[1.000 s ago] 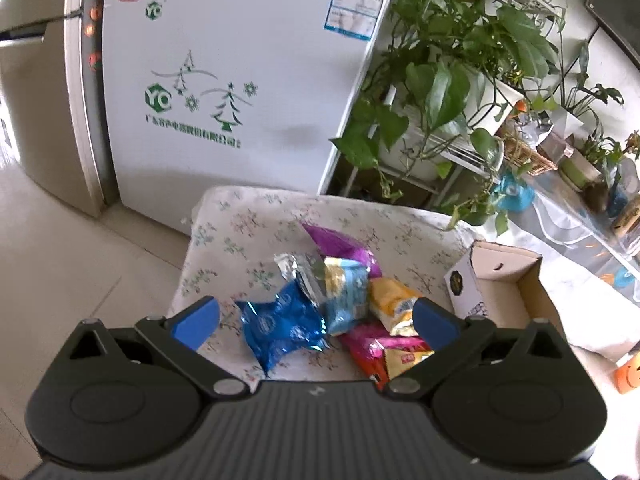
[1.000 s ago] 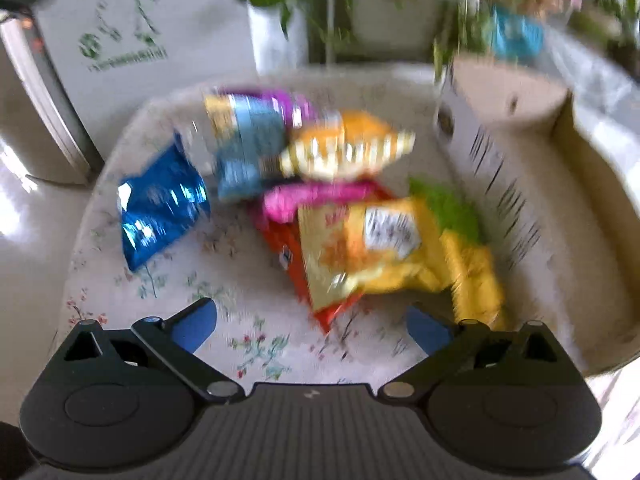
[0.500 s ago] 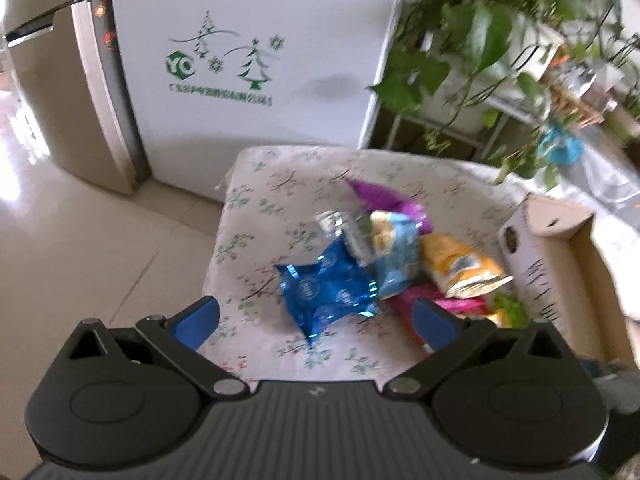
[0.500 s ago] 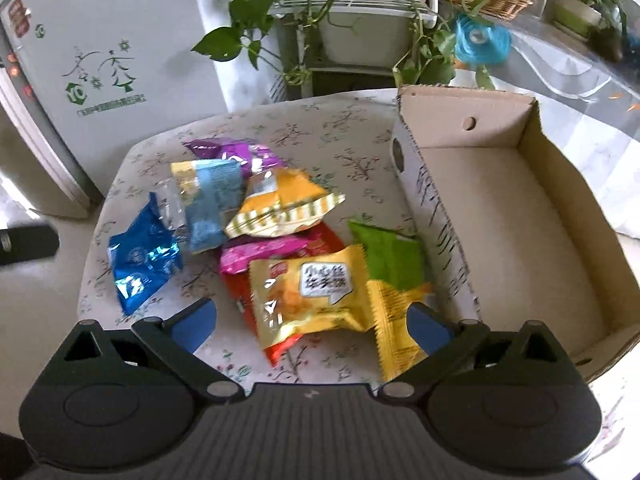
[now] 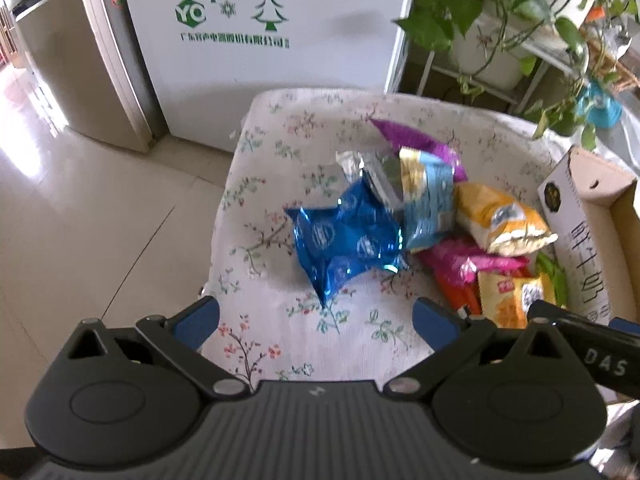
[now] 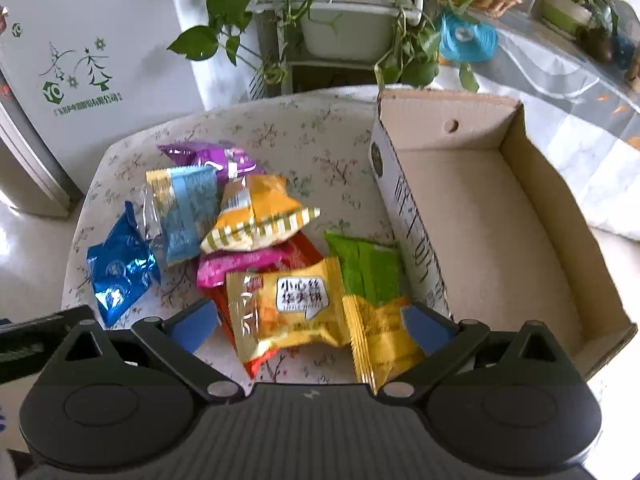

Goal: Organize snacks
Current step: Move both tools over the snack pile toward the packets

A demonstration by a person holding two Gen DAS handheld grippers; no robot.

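**Both claws wide and empty over the snack pile, box not yet filled**

The snacks lie heaped on the flowered desk, just left of the cardboard box, which holds nothing. The right claw is spread wide with nothing in it, hovering low over the yellow packet nearest the box. The left claw is equally wide and empty, poised short of the blue foil packet, which sits farthest from the box.

Likely trouble: the packets overlap. The yellow packet rests on a red one and beside a green one, so a closing claw could pinch two at once or drag a neighbour along. Foil wrappers are slick and puffy; a shallow pinch may slip. The box's near wall stands tall just right of the pile, so a packet carried low could catch on it or shove the box.

Open room: bare cloth lies left of the blue foil packet, but the desk's edge is close there, and a nudge could send that packet to the floor. The box's interior is wide open.
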